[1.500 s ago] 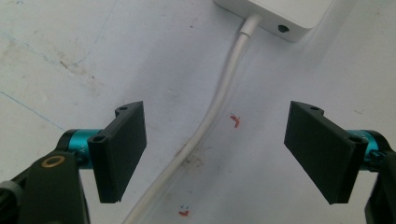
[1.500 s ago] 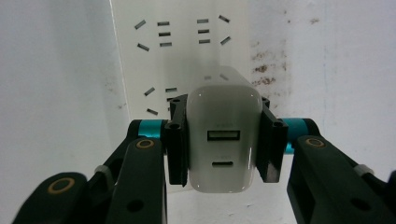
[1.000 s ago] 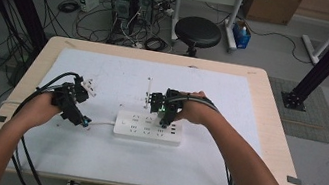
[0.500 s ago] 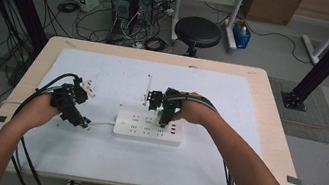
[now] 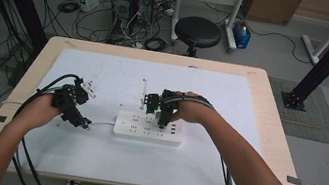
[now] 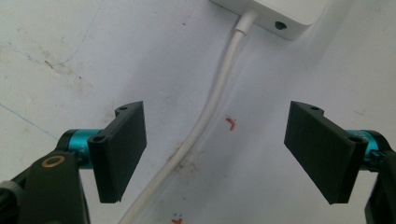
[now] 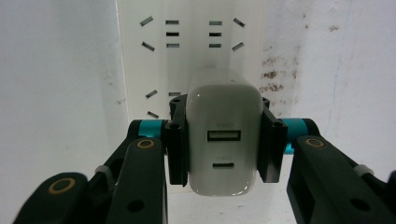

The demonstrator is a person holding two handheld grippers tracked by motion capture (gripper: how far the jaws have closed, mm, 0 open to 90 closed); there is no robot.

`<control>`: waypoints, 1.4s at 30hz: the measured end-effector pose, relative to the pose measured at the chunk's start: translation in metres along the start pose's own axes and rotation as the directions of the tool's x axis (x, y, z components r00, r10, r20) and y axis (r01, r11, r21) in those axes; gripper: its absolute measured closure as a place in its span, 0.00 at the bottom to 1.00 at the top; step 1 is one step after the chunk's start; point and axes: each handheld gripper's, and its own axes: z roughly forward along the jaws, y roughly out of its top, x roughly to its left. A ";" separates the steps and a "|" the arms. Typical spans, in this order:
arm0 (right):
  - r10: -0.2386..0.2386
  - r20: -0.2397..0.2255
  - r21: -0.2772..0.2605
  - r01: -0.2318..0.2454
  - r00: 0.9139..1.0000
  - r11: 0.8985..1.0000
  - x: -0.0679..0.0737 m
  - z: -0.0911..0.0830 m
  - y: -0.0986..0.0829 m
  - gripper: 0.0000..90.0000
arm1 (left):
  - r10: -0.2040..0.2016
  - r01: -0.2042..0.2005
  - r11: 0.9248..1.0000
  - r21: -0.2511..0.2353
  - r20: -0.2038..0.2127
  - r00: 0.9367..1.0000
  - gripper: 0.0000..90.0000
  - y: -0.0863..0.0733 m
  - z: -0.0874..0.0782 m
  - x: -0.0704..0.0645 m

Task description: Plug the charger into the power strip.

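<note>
A white power strip (image 5: 149,128) lies across the middle of the white mat, its sockets (image 7: 191,35) facing up. My right gripper (image 5: 163,121) (image 7: 223,140) is shut on a white USB charger (image 7: 223,140) with two ports on its back, held down against the strip's face. My left gripper (image 5: 78,118) (image 6: 215,154) stands open over the mat, left of the strip. The strip's white cord (image 6: 212,107) (image 5: 100,123) runs on the mat between its two jaws, untouched.
The strip's end with a small round hole (image 6: 279,25) lies just ahead of the left gripper. A thin white upright piece (image 5: 142,93) stands behind the strip. Black cables (image 5: 46,93) trail from both grippers. The wooden table edge (image 5: 276,136) frames the mat.
</note>
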 end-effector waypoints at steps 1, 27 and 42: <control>0.002 -0.008 -0.003 -0.002 1.000 1.000 -0.002 0.000 0.000 0.69 | -0.002 0.002 1.000 -0.004 0.000 1.000 0.23 -0.001 0.000 0.000; -0.006 0.012 0.036 0.006 1.000 0.999 0.001 0.010 0.005 0.69 | -0.010 0.010 1.000 -0.013 0.010 1.000 0.23 -0.003 0.005 0.003; 0.012 -0.010 0.035 -0.012 1.000 0.999 -0.002 0.013 0.007 0.69 | -0.012 0.012 1.000 -0.028 0.010 1.000 0.23 -0.004 0.005 0.004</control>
